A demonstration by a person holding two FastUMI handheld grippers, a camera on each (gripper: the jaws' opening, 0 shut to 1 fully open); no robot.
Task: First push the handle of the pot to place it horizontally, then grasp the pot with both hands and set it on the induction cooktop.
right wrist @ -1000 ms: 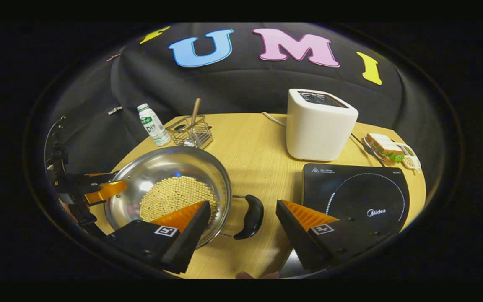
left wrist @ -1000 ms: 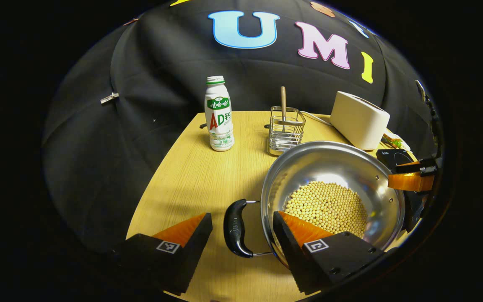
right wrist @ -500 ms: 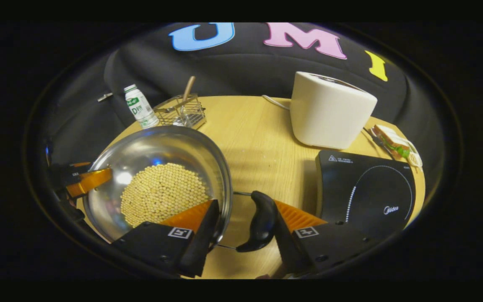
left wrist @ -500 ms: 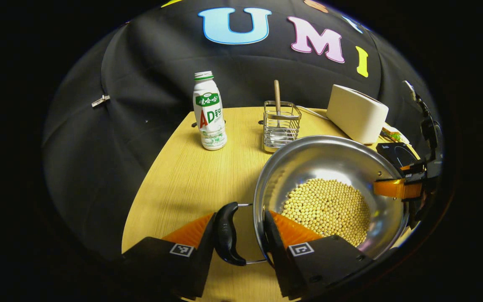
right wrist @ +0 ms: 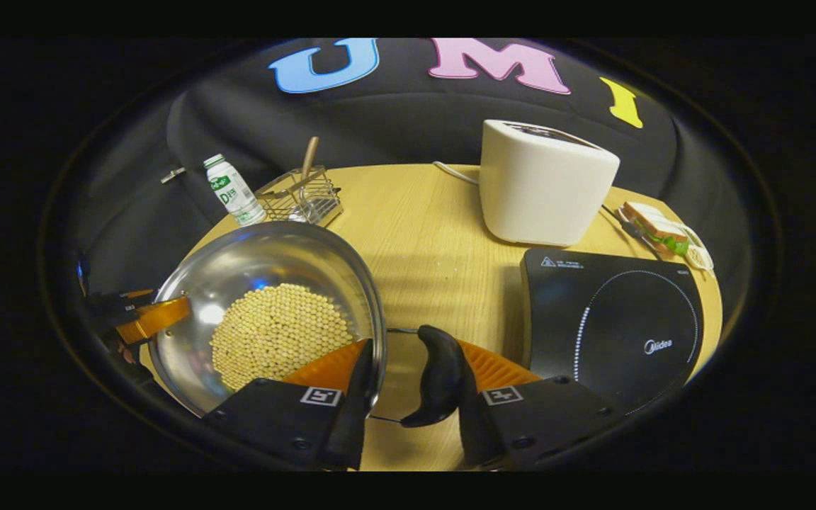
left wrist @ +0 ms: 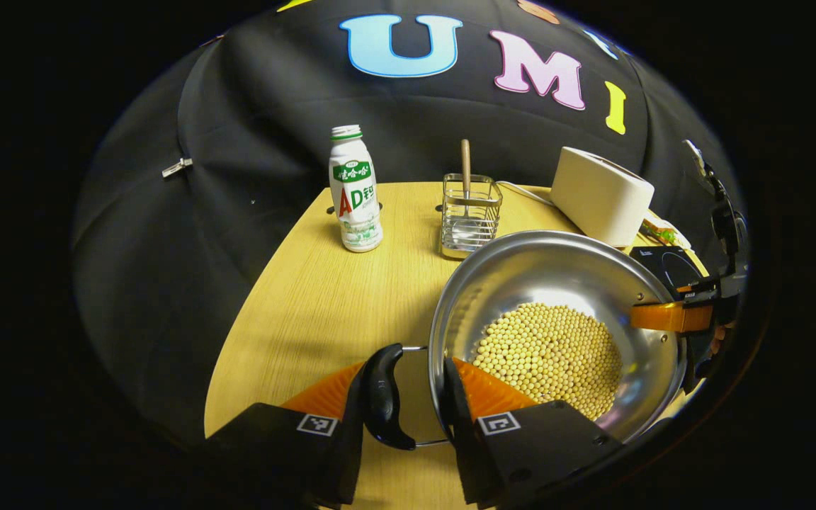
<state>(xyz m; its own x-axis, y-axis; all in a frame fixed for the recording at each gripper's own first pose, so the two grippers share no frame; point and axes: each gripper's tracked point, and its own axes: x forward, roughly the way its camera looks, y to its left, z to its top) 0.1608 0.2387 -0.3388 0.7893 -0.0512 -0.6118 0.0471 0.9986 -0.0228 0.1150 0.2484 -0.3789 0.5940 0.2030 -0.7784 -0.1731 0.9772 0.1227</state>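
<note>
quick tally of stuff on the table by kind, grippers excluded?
Cookware: 1, pot
Appliances: 2, toaster, induction cooktop
Bottles: 1, bottle
Racks: 1, wire rack
Food: 1, sandwich
Total: 6

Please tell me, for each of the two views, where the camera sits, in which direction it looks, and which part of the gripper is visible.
Left gripper view: rides on the left gripper, facing the pot; its fingers clamp one black handle against the rim.
Right gripper view: rides on the right gripper at the other black handle, clamped likewise, induction cooktop beside.
Both share pot, soybeans, bottle, toaster, and the opposite gripper.
</note>
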